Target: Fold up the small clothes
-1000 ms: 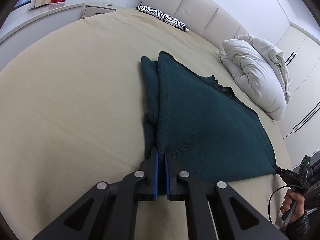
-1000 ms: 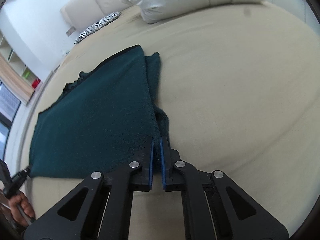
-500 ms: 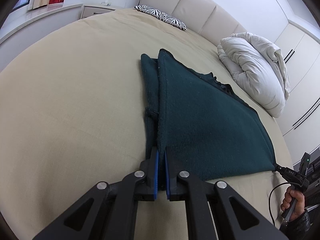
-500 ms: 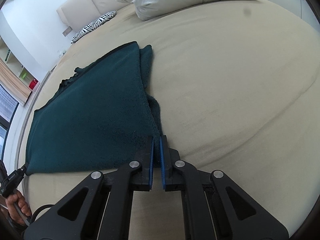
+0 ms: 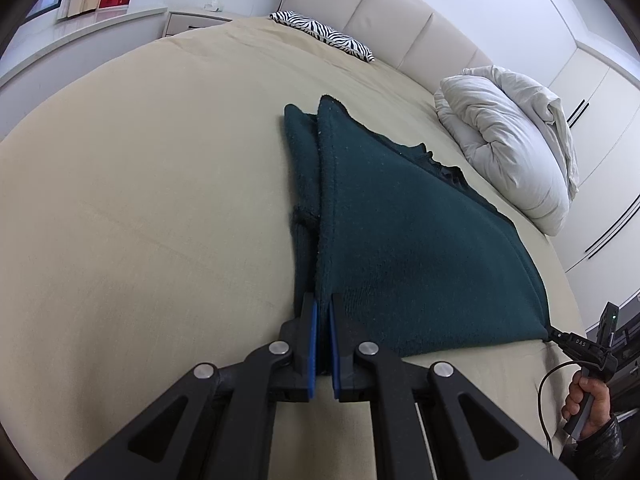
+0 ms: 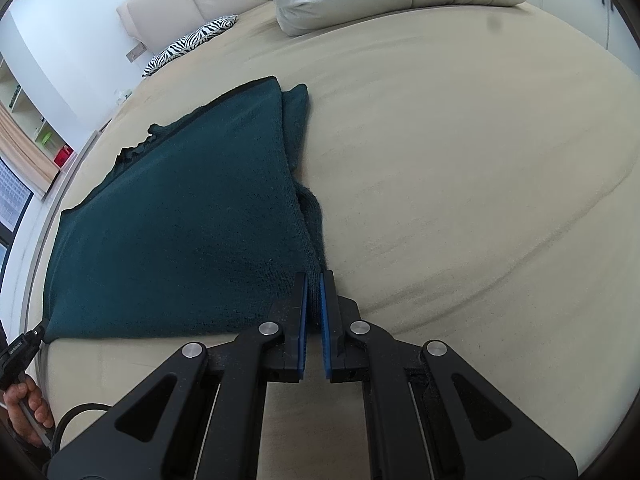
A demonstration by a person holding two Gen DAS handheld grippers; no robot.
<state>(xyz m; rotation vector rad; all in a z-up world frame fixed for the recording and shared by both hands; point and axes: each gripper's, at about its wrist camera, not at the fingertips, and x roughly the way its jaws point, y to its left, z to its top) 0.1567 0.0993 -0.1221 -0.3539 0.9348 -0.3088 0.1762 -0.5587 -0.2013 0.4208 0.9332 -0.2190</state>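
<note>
Both claws are clamped on near corners of the green cloth (image 5: 408,240): left gripper (image 5: 322,308) bottom centre, right gripper (image 6: 314,280) likewise, on the bed (image 5: 140,200).

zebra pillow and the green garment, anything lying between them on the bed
Nothing: in the left wrist view only bare beige sheet runs from the zebra pillow to the green garment.

A cream padded headboard (image 5: 400,20) is backing the beige bed (image 5: 140,200), white wardrobes (image 5: 592,92) standing beside it.
</note>
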